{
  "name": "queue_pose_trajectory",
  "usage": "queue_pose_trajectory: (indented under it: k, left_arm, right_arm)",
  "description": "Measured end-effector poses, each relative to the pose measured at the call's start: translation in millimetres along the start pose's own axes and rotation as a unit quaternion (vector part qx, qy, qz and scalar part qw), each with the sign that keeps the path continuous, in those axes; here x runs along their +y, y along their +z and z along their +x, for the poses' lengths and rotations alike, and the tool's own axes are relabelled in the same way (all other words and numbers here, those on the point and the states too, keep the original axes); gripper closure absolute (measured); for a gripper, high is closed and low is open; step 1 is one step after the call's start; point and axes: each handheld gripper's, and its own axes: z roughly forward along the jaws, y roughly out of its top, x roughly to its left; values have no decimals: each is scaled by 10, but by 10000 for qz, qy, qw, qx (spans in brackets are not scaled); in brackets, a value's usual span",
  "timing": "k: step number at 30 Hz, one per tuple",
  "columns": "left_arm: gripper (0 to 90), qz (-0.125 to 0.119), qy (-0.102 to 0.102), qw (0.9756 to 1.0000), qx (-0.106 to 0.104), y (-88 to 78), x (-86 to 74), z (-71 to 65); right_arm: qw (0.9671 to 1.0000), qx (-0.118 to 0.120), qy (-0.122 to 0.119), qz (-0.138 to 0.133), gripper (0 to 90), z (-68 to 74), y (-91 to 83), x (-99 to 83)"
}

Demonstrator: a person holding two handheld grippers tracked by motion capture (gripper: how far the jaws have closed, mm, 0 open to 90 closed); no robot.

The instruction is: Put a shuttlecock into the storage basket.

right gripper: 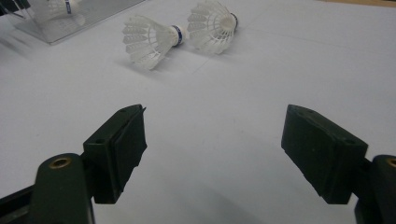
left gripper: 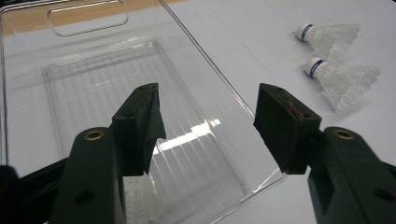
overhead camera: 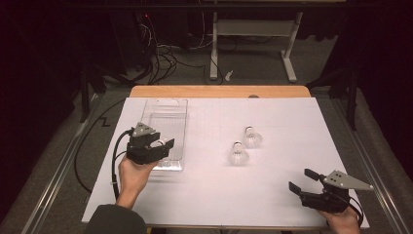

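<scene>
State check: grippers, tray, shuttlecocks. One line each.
left gripper: open, empty, over the tray's near end
right gripper: open, empty, above bare table
clear tray: flat on table, one shuttlecock lying inside at the near end
two loose shuttlecocks: lying on their sides on the table, outside the tray, close together

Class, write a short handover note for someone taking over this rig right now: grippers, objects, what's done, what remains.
Left gripper: open, empty, over the clear plastic tray.
Right gripper: open, empty, low over the white table, near right corner.
One white feather shuttlecock lies in the tray's near end.
Two more shuttlecocks lie side by side mid-table.
Probably left: moving those two into the tray.
</scene>
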Motion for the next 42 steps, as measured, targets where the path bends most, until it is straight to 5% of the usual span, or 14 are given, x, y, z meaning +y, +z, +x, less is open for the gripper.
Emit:
queue_pose_trajectory:
  k: [42]
  left_arm:
    - [405, -314, -32, 9994, -128, -163, -251, -98]
  right_arm:
    - [10000, -18, -9, -8, 222, 7, -10, -1]
